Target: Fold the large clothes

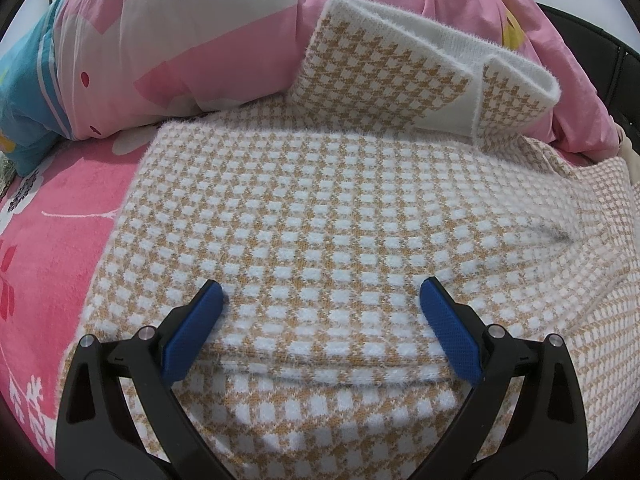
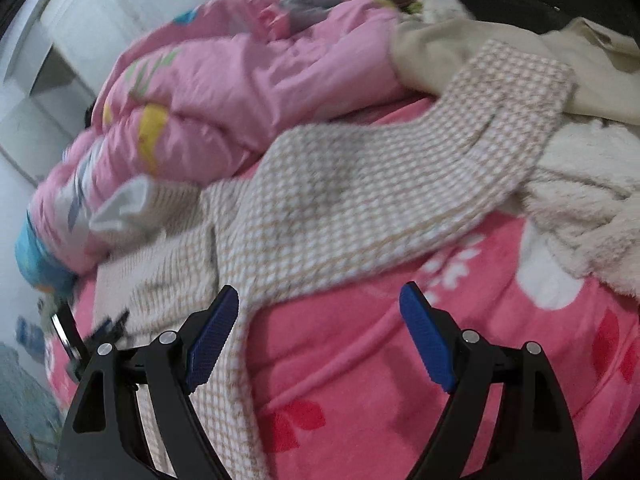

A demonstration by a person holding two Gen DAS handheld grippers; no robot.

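Note:
A tan-and-white houndstooth knit garment [image 1: 340,208] lies spread on the pink bed cover, its white-lined collar [image 1: 436,68] turned up at the far edge. A folded edge of it runs across just in front of my left gripper [image 1: 322,294], which hangs open over the fabric with nothing between its blue pads [image 1: 452,332]. In the blurred right wrist view the same garment [image 2: 332,208] stretches a sleeve [image 2: 516,92] toward the far right. My right gripper [image 2: 318,300] stands open over the garment's near edge and the pink cover, holding nothing.
A bunched pink quilt [image 1: 168,52] with a blue patch lies at the head of the bed. Cream and beige fluffy clothes [image 2: 580,200] are piled at the right. The pink flowered bed cover [image 2: 360,380] shows in front. A white wall [image 2: 48,92] stands at the left.

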